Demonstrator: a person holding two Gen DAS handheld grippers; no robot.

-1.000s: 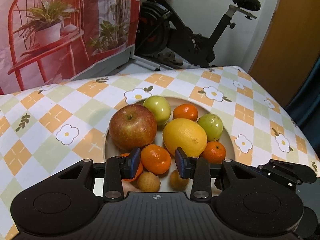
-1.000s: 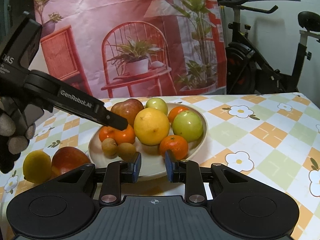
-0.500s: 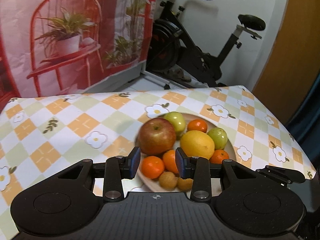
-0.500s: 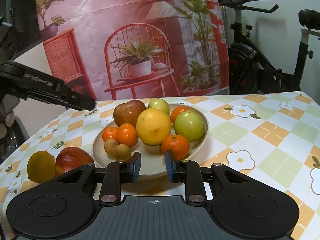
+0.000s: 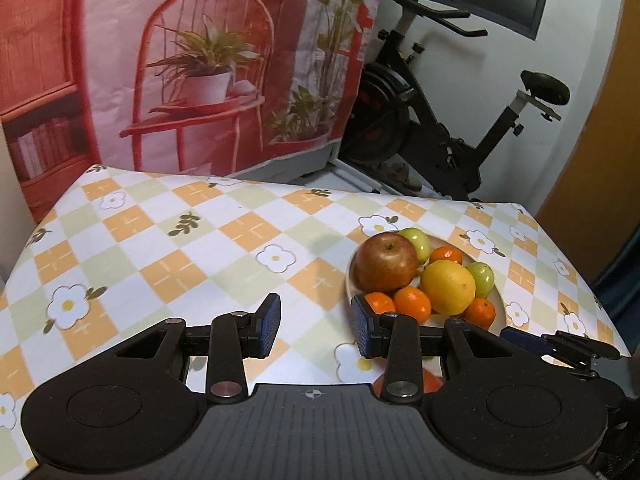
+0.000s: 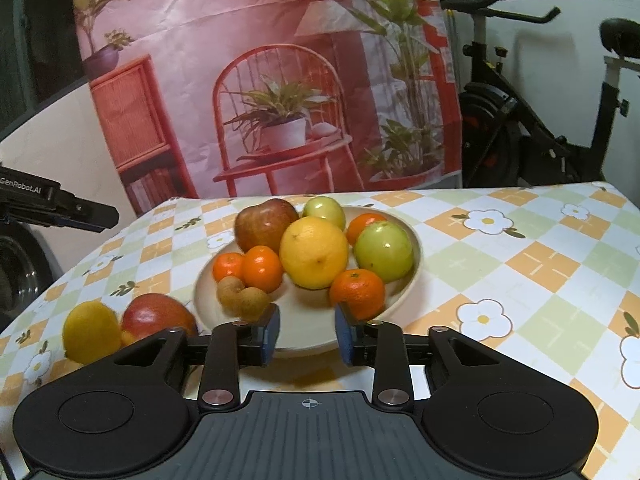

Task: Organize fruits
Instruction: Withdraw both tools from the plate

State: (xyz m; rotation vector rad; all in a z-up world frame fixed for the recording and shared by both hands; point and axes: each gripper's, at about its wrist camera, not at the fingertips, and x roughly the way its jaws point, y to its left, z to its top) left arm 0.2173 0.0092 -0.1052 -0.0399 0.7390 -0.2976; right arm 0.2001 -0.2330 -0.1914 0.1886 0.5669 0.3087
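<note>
A beige plate (image 6: 417, 258) holds a red apple (image 6: 264, 226), a yellow citrus (image 6: 314, 252), two green apples (image 6: 384, 250), several mandarins (image 6: 358, 292) and small brown fruits (image 6: 240, 300). Left of it, on the cloth, lie a yellow fruit (image 6: 90, 336) and a second red apple (image 6: 154, 316). My right gripper (image 6: 308, 332) hovers at the plate's near rim, its jaws opening with nothing between them. My left gripper (image 5: 315, 324) is open and empty above bare cloth, with the plate (image 5: 498, 300) to its right. One left finger (image 6: 88, 214) shows at the far left of the right wrist view.
A chequered flower tablecloth (image 5: 168, 248) covers the table, whose far edge meets a pink printed backdrop (image 6: 280, 80). An exercise bike (image 5: 440, 140) stands behind the table on the right. The table's right edge (image 5: 592, 292) drops off just past the plate.
My left gripper has pulled back and to the left, away from the plate, which now sits at the right of its view. The right gripper's jaws have parted a little; it has stayed in place.
</note>
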